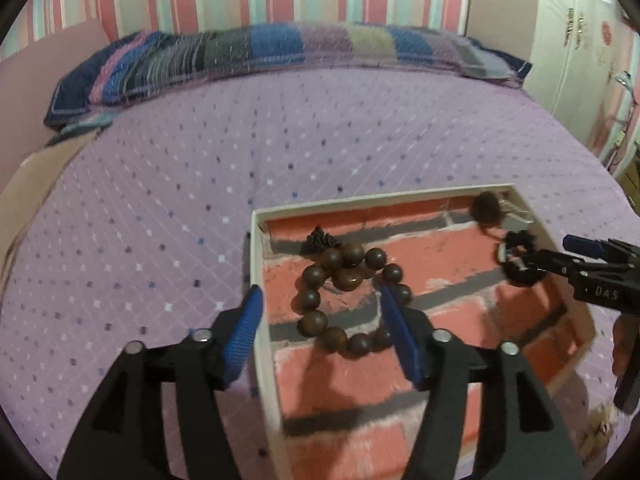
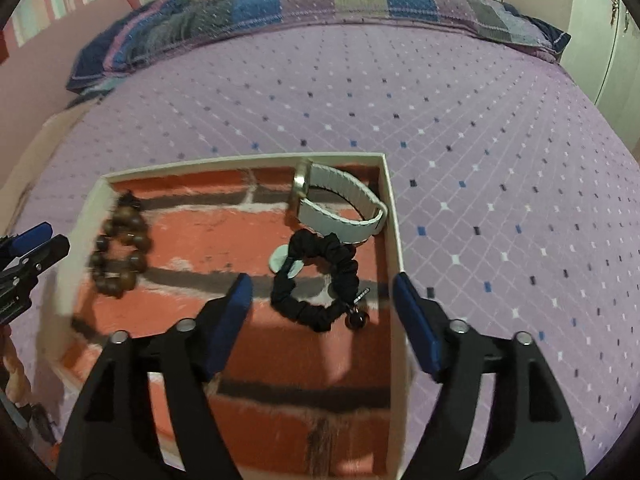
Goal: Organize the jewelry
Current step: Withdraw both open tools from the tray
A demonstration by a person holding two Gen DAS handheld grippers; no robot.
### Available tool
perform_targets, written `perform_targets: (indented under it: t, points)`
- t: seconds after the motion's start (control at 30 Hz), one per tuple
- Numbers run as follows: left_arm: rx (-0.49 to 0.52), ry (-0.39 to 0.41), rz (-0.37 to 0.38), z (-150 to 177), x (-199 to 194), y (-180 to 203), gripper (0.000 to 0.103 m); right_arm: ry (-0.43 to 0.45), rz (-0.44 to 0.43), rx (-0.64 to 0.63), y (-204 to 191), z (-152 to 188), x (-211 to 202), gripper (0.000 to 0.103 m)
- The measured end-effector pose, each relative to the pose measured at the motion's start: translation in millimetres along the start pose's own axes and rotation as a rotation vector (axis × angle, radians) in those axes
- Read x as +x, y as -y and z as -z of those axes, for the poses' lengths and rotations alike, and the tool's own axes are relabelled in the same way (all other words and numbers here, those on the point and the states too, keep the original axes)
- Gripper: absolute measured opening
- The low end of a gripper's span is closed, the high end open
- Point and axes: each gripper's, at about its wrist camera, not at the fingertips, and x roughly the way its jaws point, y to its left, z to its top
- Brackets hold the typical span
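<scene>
A shallow white box (image 1: 578, 322) (image 2: 394, 216) lined with a brick-pattern sheet lies on the bed. In it lie a brown wooden bead bracelet (image 1: 316, 322) (image 2: 120, 256), a black scrunchie (image 2: 316, 314) (image 1: 520, 278) with a small dark charm, and a white-strapped watch (image 2: 340, 204). My left gripper (image 1: 320, 320) is open above the box's left edge, over the bracelet. My right gripper (image 2: 322, 308) (image 1: 560, 256) is open above the scrunchie, holding nothing.
The bed has a purple quilted cover (image 1: 200, 184) (image 2: 500, 160). A striped folded blanket (image 1: 260, 52) (image 2: 300, 8) lies at its far end below a striped wall. A white wardrobe (image 1: 576, 32) stands at the right. Small items (image 1: 600, 424) lie by the box's near right corner.
</scene>
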Motion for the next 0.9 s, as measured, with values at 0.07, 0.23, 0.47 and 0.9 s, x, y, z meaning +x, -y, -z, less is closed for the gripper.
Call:
perform_targets:
  t: [0.07, 0.23, 0.47, 0.9]
  points:
    - [0.007, 0.035, -0.006, 2, -21, -3, 0.076, 0.030, -0.007, 0.012, 3, 3, -18, 0.093]
    - [-0.033, 0.090, 0.001, 14, -74, -25, 0.092, 0.083, 0.008, 0.032, 10, 16, -57, 0.099]
    - [-0.061, 0.099, -0.002, 46, -117, -39, 0.095, 0.128, 0.046, 0.041, 20, 38, -95, 0.099]
    - [-0.090, 0.107, -0.022, 108, -162, -33, 0.095, 0.173, 0.144, -0.027, 15, 105, -143, 0.099]
